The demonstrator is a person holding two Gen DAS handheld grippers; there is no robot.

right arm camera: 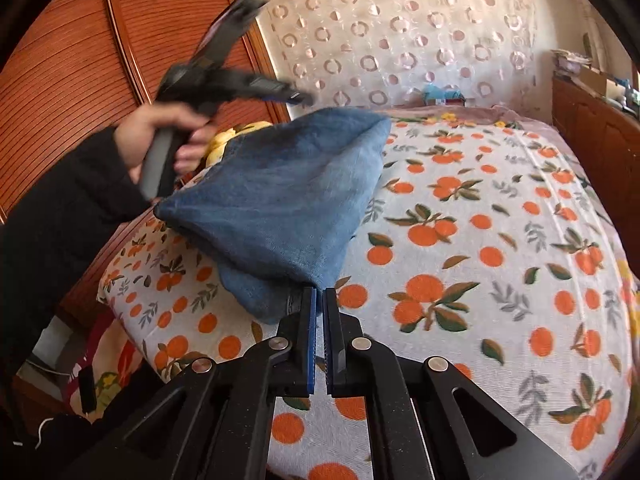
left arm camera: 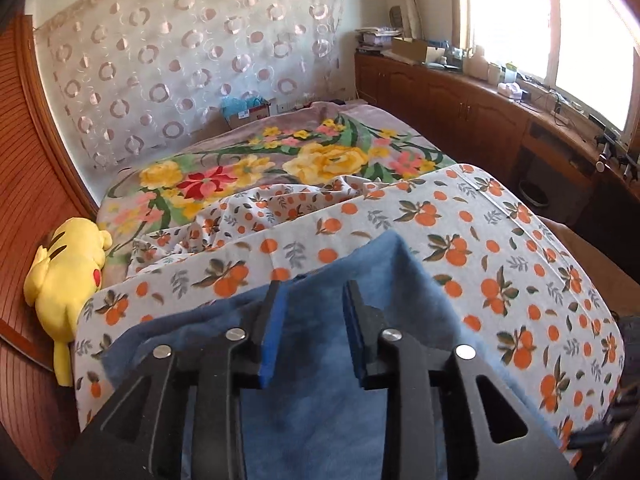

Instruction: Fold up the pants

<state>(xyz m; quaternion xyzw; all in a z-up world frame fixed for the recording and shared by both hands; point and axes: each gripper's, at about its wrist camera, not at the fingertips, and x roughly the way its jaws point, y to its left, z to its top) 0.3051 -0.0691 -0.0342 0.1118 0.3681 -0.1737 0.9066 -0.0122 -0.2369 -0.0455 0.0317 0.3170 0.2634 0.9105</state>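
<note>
The blue denim pants [right arm camera: 280, 200] lie as a folded bundle on the orange-print sheet [right arm camera: 480, 240]. My right gripper [right arm camera: 319, 294] is shut on the bundle's near corner and lifts that edge a little. In the right wrist view my left gripper [right arm camera: 298, 98] is blurred in a hand [right arm camera: 160, 124] at the upper left, above the pants and apart from them. In its own view the left gripper [left arm camera: 313, 286] stands open, with the pants [left arm camera: 320, 360] below it and nothing pinched between the blue pads.
A yellow plush toy [left arm camera: 68, 276] lies at the bed's left edge against a wooden wardrobe [right arm camera: 80, 60]. A floral blanket [left arm camera: 280, 156] covers the far half of the bed. A cluttered wooden cabinet [left arm camera: 480, 108] runs under the window on the right.
</note>
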